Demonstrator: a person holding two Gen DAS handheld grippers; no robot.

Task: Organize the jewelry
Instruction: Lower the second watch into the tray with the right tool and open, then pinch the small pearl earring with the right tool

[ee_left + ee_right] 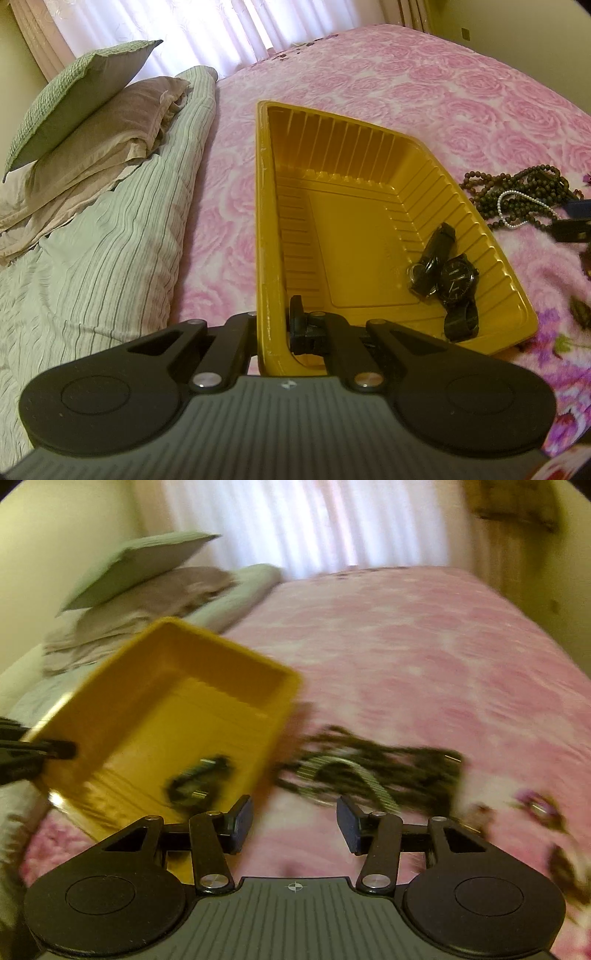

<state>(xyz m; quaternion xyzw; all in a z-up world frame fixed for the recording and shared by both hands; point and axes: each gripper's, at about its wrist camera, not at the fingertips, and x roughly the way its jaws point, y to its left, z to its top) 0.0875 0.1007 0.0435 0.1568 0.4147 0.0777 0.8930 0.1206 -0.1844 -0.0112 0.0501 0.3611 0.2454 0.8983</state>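
On the pink rose-patterned bedspread (424, 85), the yellow ribbed plastic tray (369, 206) is sitting with the left gripper (273, 332) clenching its near rim, one finger inside and one outside. Two black wristwatches (448, 280) are lying in the tray's right near corner; the dial lettering is too small to read. Just beyond the tray's right edge, a pile of dark bead necklaces (373, 768) is resting. The right gripper (295, 823) is hovering with jaws spread wide, grasping nothing, over open bedspread just short of the beads.

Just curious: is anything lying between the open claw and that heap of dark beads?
Only bare pink bedspread separates the right gripper from the beads, in the blurred right wrist view.
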